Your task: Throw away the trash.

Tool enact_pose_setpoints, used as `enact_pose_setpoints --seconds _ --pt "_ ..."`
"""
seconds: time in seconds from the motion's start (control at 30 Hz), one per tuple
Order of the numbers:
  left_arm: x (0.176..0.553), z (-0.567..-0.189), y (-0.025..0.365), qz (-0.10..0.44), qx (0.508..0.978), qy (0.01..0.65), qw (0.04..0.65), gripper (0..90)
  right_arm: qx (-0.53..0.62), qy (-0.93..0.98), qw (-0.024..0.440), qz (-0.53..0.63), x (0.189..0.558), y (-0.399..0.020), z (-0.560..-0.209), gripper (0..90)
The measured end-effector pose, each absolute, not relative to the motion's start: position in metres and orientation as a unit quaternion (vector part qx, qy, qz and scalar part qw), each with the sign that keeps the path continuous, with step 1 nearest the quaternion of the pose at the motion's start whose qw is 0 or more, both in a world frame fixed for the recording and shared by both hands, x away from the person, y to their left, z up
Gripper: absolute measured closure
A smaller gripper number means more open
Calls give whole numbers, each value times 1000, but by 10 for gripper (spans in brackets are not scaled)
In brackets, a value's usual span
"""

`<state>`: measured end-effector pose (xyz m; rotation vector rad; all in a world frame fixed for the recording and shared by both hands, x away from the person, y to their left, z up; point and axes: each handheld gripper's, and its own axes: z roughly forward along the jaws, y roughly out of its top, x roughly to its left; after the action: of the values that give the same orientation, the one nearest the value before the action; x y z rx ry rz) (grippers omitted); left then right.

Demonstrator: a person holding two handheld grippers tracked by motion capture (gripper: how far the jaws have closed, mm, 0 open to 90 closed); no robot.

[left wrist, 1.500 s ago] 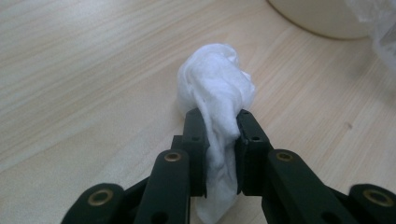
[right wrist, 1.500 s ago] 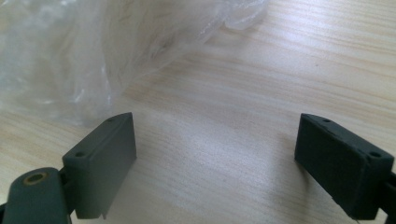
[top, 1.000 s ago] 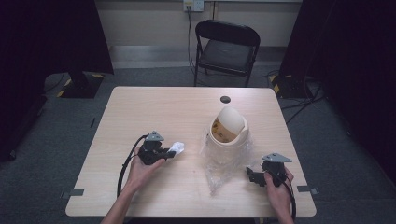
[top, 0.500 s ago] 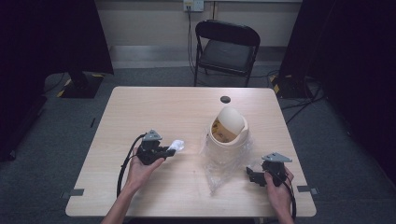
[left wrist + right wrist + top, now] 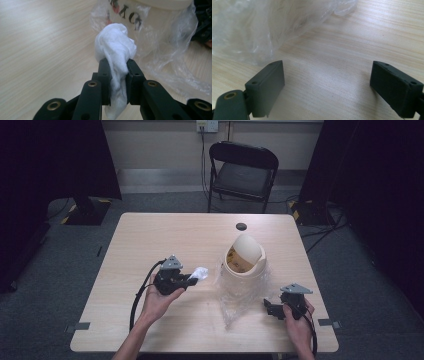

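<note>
While the left gripper [image 5: 117, 67] clamps a white tissue [image 5: 115, 50], the right gripper [image 5: 327, 85] gapes empty beside the plastic-wrapped bin [image 5: 245, 257].

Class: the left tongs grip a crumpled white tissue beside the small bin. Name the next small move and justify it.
Probably carry the tissue up over the bin opening: the left tongs are shut on it, the flap looks tilted open, and the right tongs wait open beside the plastic bag.
</note>
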<state>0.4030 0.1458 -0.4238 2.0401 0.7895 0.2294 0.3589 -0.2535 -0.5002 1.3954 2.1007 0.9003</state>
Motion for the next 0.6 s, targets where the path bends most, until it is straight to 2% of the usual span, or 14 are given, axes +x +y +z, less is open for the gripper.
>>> enact_pose_setpoints --seconds 0.6 --pt "410 -388 115 87 834 276 471 772 507 763 230 327 359 -254 -500 116"
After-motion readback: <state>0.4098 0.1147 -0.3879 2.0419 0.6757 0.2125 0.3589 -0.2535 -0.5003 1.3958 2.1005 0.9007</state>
